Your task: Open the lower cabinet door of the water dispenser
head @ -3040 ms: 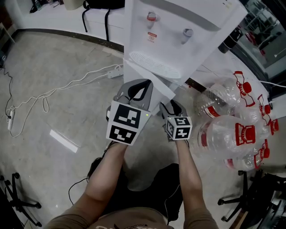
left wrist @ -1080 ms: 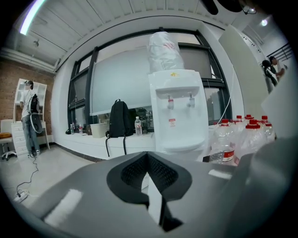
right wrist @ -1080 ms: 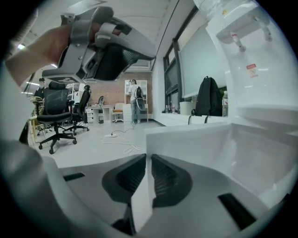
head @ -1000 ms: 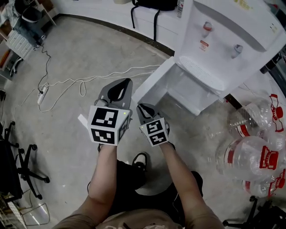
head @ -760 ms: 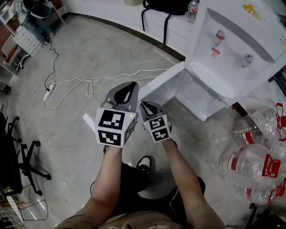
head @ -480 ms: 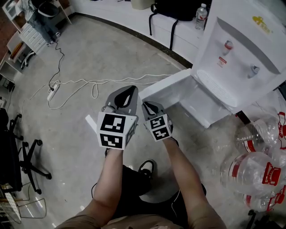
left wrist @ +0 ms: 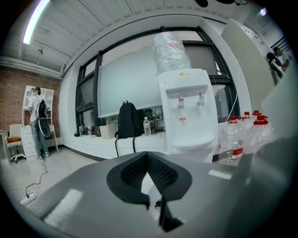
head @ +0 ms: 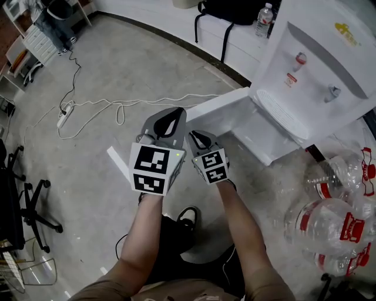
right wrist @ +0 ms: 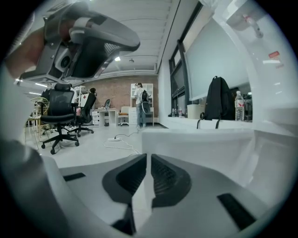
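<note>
Right tool [head: 197, 137] pinches the cabinet door [head: 225, 113] (swung wide open).

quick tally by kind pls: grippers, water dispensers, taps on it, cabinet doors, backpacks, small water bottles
grippers: 2 (left gripper, right gripper)
water dispenser: 1
taps: 2 (red tap, grey tap)
cabinet door: 1
backpack: 1
small water bottle: 1
total: 8
</note>
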The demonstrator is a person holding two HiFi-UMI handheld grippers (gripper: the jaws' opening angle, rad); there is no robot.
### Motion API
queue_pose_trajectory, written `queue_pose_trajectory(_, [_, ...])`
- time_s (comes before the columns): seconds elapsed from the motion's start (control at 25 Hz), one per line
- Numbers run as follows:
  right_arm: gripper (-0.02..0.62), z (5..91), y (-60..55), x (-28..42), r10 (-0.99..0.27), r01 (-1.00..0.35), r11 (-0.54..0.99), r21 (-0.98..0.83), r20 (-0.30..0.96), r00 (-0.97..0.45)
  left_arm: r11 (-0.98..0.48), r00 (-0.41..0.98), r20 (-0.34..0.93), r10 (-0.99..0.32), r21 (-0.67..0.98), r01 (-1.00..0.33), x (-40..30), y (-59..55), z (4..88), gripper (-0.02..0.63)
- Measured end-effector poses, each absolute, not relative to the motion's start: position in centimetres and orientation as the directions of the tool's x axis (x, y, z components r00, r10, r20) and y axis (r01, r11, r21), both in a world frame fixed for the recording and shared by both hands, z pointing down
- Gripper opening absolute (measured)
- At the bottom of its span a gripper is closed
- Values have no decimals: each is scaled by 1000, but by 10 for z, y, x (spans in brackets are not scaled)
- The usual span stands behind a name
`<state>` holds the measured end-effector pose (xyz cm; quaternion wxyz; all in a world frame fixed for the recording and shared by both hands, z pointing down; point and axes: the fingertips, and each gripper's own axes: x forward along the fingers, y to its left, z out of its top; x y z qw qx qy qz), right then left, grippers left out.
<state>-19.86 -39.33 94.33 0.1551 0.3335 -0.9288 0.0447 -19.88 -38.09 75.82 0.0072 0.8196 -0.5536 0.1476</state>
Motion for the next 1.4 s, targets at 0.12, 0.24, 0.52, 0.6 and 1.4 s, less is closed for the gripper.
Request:
queue_pose_trajectory(0.12, [34,931,-386,-172,-639,-665,747,19,299,-709,-426,381,255,-889,-151,-892,-179,-381,760,2])
queue_pose_trajectory(0.24, [34,916,-379,-135,-687,-712,702,16,279,-672,-462,419,251,-873,-148,-874,-155,-381,759,2])
queue_pose_trajectory(0.52, [34,881,-348,-38,-803,-827,563,-1,238,-547,-556,520,229,-823,-134,-820,-79,-374,758,2])
queue_pose_trajectory(0.6, [34,873,-337,-10,-835,-858,514,-5,225,-502,-583,551,212,-808,-144,-800,-54,-370,754,2])
queue_pose_trajectory(1.4, [26,819,-314,130,-921,-953,245,-179,265,-286,-775,708,327,-625,-154,-613,75,-367,801,2])
